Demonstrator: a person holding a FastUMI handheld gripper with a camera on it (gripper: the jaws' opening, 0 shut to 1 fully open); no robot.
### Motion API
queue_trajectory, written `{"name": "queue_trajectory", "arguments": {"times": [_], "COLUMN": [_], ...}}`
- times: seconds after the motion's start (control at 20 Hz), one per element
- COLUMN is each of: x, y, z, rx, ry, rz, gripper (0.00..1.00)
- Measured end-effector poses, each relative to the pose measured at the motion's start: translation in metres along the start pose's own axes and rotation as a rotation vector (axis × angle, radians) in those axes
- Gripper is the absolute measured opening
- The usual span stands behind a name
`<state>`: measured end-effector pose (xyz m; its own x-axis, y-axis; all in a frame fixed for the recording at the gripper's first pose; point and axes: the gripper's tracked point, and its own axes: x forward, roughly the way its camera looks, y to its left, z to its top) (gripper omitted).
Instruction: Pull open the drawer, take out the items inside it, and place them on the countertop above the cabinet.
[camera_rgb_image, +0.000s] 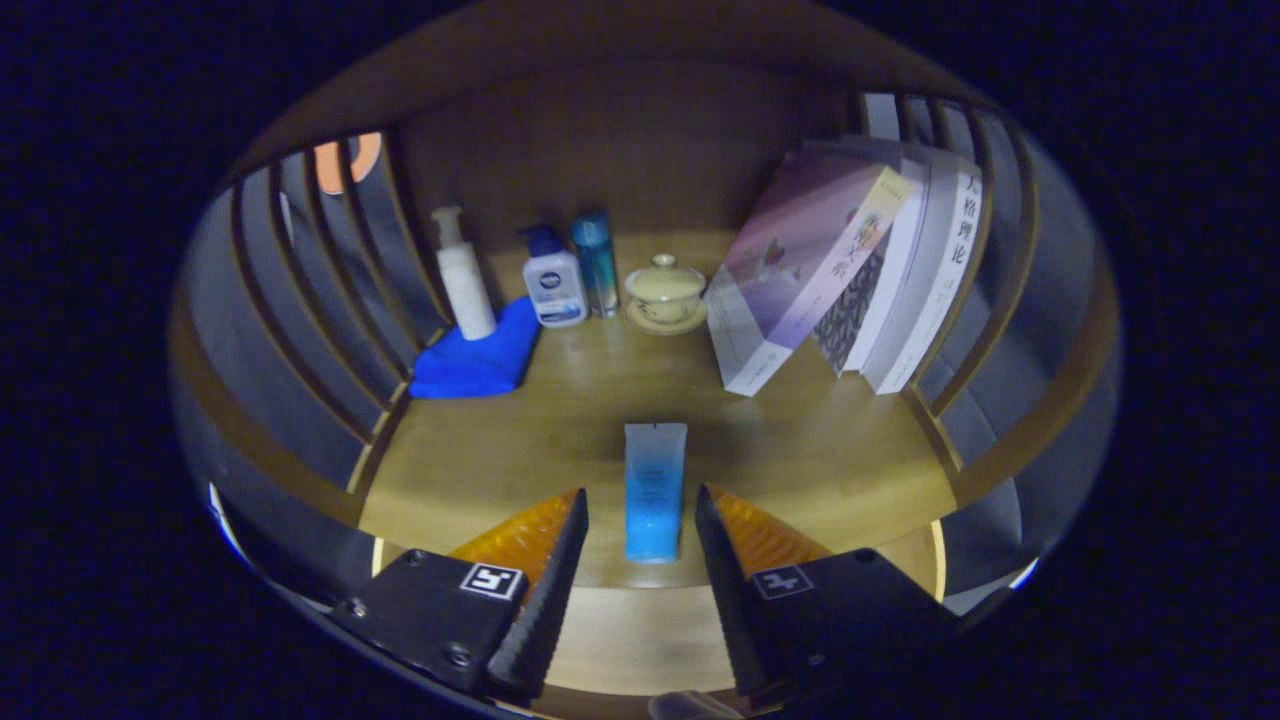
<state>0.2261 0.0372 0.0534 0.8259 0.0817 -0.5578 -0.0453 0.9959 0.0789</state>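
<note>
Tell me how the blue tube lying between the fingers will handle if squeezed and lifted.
The blue tube looks like soft plastic, so it probably dents under the open gripper. Lying flat on the wooden countertop, it seems unlikely to roll. Probably light.

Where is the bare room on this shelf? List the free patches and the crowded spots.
Free: the wood between the blue tube and the lidded cup, and right of the tube below the leaning books. Crowded: the back row of bottles and the blue cloth. The open gripper flanks the tube.

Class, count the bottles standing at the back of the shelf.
3: a white pump bottle on the blue cloth, a white bottle with a blue cap beside it, then a slim blue bottle next to the lidded cup.
</note>
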Motion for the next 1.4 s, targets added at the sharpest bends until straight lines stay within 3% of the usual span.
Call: {"name": "queue_trajectory", "arguments": {"times": [0.1,0.4,0.5,1.0,1.4], "x": [-0.018,-0.073,-0.090,-0.176,-0.189], "y": [0.002,0.007,0.006,0.015,-0.005], "z": [-0.006,-0.032,-0.040,-0.089,-0.149], "rx": [-0.016,0.004,-0.008,-0.022,-0.040], "ry": [-0.086,-0.385,-0.471,-0.653,-0.679], "rz": [0.012,0.056,0.055,0.102,0.023], "gripper": [0.78,0.82,1.00,0.98,0.99]}}
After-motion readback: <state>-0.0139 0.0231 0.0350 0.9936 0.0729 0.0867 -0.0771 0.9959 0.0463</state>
